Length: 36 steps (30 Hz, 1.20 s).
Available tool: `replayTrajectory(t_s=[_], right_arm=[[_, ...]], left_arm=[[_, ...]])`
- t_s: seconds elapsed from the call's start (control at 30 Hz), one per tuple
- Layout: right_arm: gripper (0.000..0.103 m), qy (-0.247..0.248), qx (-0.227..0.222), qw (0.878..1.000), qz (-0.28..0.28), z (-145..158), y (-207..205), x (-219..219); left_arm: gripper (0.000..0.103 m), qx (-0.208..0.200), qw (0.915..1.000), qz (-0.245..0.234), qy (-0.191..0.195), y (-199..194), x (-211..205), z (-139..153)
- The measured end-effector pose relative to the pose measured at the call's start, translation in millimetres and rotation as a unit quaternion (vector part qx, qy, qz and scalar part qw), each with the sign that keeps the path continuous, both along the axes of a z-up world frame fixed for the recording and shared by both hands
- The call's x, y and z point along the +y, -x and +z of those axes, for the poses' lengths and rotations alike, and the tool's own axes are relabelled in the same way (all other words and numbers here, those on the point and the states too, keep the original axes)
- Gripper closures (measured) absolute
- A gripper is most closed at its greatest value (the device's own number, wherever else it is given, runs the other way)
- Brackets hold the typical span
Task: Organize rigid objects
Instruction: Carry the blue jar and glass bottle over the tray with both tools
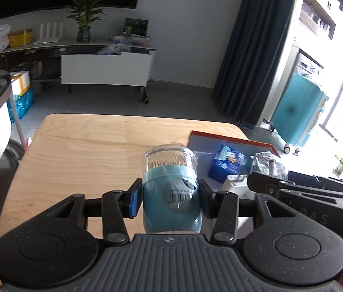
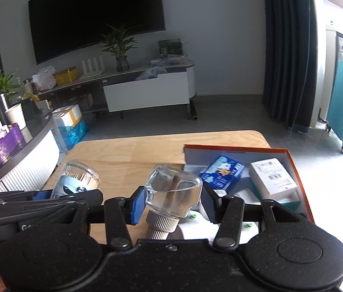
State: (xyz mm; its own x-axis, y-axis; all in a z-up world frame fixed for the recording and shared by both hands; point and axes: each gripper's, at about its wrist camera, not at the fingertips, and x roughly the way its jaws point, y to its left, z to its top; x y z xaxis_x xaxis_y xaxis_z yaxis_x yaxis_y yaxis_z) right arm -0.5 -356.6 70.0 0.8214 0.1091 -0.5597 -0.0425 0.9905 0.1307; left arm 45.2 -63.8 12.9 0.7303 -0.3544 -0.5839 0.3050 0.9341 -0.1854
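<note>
My left gripper (image 1: 170, 198) is shut on a teal toothpick holder (image 1: 171, 194) with a clear lid, held above the wooden table (image 1: 86, 150). The same toothpick holder (image 2: 76, 182) shows at the left of the right wrist view. My right gripper (image 2: 174, 203) is shut on a clear glass bottle (image 2: 174, 192) with a beige ribbed cap, tilted, cap toward the camera. That bottle (image 1: 267, 164) also appears at the right in the left wrist view. Ahead lies an orange-rimmed box tray (image 2: 295, 170) holding a blue packet (image 2: 222, 171), a white carton (image 2: 272, 178) and a white plug (image 1: 236, 182).
A curved counter (image 2: 25, 143) with a purple box, a cup and jars stands left of the table. Beyond the table are a grey floor, a white TV cabinet (image 1: 105, 69) with a plant, dark curtains and a teal suitcase (image 1: 298, 116).
</note>
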Motion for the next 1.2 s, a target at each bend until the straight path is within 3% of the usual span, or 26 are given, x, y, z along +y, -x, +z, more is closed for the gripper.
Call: replayTrajectory(t_s=[1.2], right_arm=[[0.043, -0.003, -0.009, 0.997, -0.081, 4.7, 35.1, -80.9]], left_arm=[[0.056, 0.008, 0.9959, -0.090, -0.004, 18.3, -76.6, -2.1]])
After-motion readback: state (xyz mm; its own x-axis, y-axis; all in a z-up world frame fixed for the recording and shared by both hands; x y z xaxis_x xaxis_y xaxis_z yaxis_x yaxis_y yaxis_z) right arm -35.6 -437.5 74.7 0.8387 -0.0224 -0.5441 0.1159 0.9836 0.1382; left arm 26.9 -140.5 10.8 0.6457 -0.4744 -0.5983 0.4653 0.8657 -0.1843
